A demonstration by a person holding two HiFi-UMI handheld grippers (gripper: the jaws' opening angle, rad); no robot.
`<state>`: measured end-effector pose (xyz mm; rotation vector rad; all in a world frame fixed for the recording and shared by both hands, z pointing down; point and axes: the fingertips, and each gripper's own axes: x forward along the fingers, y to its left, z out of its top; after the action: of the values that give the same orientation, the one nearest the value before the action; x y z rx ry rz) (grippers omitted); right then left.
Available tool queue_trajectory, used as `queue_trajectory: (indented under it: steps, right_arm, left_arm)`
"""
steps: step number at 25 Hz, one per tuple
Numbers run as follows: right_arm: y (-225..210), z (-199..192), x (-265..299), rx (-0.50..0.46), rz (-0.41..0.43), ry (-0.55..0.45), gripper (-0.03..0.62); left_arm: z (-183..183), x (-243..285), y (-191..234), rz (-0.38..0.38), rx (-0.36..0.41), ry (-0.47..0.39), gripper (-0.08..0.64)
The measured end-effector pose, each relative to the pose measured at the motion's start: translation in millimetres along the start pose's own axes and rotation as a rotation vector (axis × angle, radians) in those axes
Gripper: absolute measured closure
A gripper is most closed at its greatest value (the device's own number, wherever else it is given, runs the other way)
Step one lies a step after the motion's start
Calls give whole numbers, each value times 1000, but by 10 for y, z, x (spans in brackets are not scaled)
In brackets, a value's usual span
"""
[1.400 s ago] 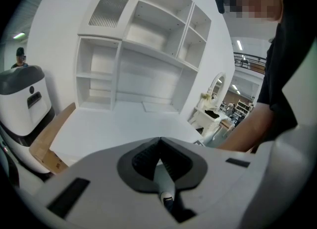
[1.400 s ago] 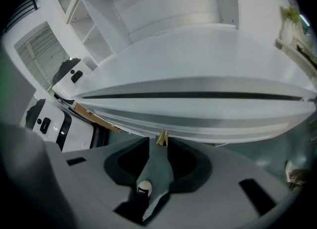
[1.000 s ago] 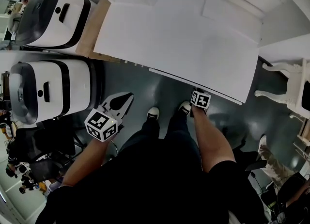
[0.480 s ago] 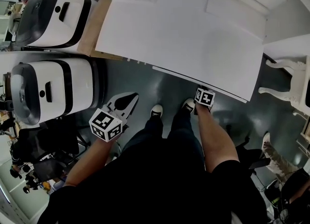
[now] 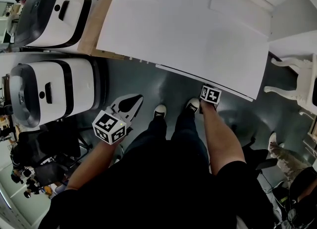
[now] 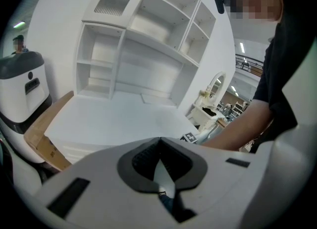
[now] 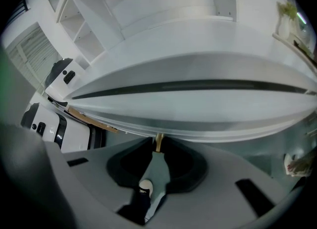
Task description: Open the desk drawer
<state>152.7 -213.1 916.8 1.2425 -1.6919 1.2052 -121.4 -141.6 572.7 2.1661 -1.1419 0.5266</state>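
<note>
The white desk (image 5: 188, 34) fills the upper middle of the head view, with its drawer front (image 5: 198, 77) along the near edge. My right gripper (image 5: 208, 88) points steeply down at that edge. In the right gripper view the drawer front (image 7: 198, 109) curves overhead and a small brass knob (image 7: 158, 142) sticks out below it. The right gripper (image 7: 157, 149) has just been closing, and its tips now pinch the knob. My left gripper (image 5: 138, 96) hangs over the floor left of the person's legs, shut on nothing; its tips (image 6: 159, 141) meet in front of the desk (image 6: 114, 119).
Two white-and-black appliances (image 5: 54, 10) (image 5: 49, 91) stand at the left, with a cardboard piece (image 5: 94, 22) beside the desk. A white ornate piece of furniture (image 5: 297, 82) stands at the right. The person's shoes (image 5: 158, 113) rest just below the desk. White shelves (image 6: 143, 39) rise behind the desk.
The left gripper has crept slightly to the right. The right gripper stays at the desk's front edge. The drawer front looks unmoved.
</note>
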Motion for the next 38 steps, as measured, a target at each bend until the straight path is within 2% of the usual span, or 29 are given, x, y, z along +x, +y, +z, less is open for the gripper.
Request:
queue_trajectory:
  steps: [8,21,27,38]
  right_arm:
    - [25,-130,-54,6,-4,20,517]
    - [121,-579,-158,12,-29,39,517]
    - [176,-767,-200,13,-39,54,517]
    - [273,-1195,-301,22,-66,73,517]
  left_arm:
    - [-60,-99,-4,-13,8,-3,551]
    - [-178,-348,71,-41,39,-12,551]
    - [-248,-470,64,-69,68,-4,551]
    - [-219,-673,110,-127,164,2,551]
